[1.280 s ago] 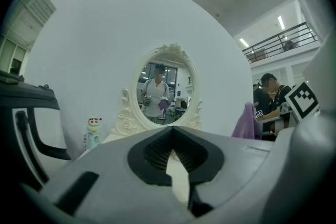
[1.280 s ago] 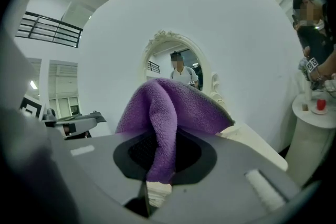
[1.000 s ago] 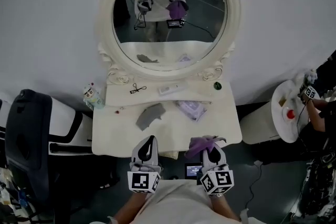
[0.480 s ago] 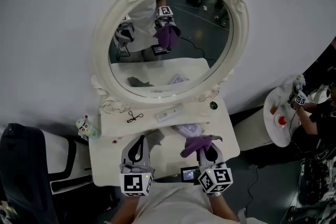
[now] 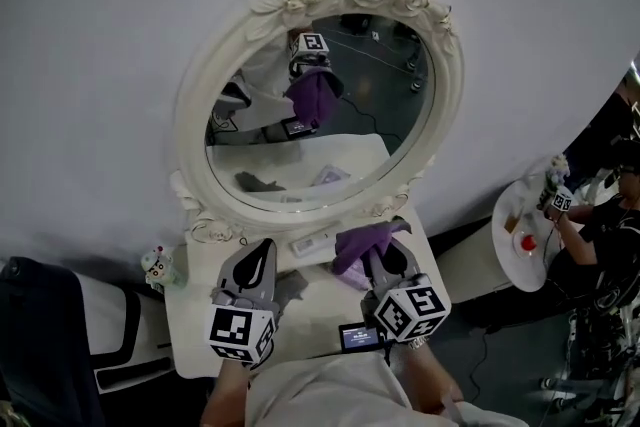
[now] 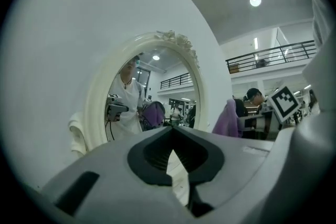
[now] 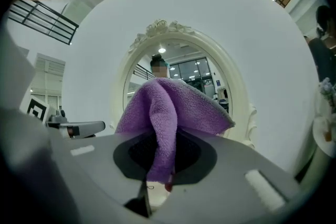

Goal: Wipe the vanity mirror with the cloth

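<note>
We are holding the right hand-held gripper (image 5: 378,253) clamped on the purple cloth (image 5: 360,241). In the right gripper view a fold of the cloth (image 7: 167,113) is running down between the pads while the rest is fanning out above the right hand-held gripper (image 7: 157,168). The left hand-held gripper (image 5: 260,260) is hovering beside it over the bench (image 5: 318,300), and its own view shows the left hand-held gripper (image 6: 171,150) with its jaws together at the tips and nothing between them.

We are judging the task to be at its start. The cloth is already in the grip and pointed at the mirror (image 5: 385,120), but it is not touching the glass yet, so all of the wiping is still left to do.

Compared with a second ago, we are pushing both hand-held grippers away from the near edge of the bench and farther towards the mirror, the cloth now showing just under the lower frame. The head view is also swinging, so the mirror is appearing tilted and more of its rose-topped frame is coming into sight.
</note>
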`<move>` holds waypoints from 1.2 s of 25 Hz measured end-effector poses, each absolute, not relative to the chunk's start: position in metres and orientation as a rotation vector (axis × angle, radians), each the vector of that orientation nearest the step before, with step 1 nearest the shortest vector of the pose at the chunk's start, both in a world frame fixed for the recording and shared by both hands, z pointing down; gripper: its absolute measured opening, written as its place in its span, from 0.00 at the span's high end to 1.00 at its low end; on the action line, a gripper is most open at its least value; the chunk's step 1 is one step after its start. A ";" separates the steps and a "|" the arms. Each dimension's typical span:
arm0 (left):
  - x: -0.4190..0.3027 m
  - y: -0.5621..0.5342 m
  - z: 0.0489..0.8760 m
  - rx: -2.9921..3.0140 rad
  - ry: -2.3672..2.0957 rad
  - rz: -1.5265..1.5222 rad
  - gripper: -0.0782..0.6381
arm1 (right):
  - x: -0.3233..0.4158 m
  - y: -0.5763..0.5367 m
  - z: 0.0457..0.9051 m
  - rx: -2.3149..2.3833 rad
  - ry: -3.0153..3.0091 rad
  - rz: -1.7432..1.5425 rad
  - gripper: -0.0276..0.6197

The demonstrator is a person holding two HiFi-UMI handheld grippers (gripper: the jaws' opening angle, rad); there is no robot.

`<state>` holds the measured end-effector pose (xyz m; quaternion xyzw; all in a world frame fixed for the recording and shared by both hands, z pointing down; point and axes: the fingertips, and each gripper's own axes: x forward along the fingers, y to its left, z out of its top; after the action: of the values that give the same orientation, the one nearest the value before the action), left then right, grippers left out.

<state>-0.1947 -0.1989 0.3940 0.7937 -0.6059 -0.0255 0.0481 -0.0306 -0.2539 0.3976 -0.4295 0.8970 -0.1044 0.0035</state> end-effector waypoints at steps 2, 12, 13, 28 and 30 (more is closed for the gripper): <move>-0.195 -0.205 0.377 2.416 -1.871 -0.074 0.89 | -0.042 -0.272 0.369 -1.251 2.851 -0.293 0.87; -0.194 -0.216 0.284 2.358 -2.083 -0.103 0.89 | -0.110 -0.324 0.223 -0.918 2.932 -0.061 0.87; -0.193 -0.217 0.275 2.363 -2.084 -0.114 0.89 | -0.117 -0.326 0.211 -0.888 2.943 -0.055 0.87; -0.200 -0.216 0.215 2.293 -2.213 -0.227 0.89 | -0.197 -0.354 0.150 -0.692 3.028 -0.096 0.87; -0.201 -0.215 0.216 2.288 -2.217 -0.203 0.89 | -0.207 -0.355 0.146 -0.679 3.029 -0.095 0.87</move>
<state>-0.2014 -0.2155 0.2164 0.7164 -0.6943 -0.0636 -0.0255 -0.2066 -0.3555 0.1456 -0.2184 0.9752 -0.0306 0.0178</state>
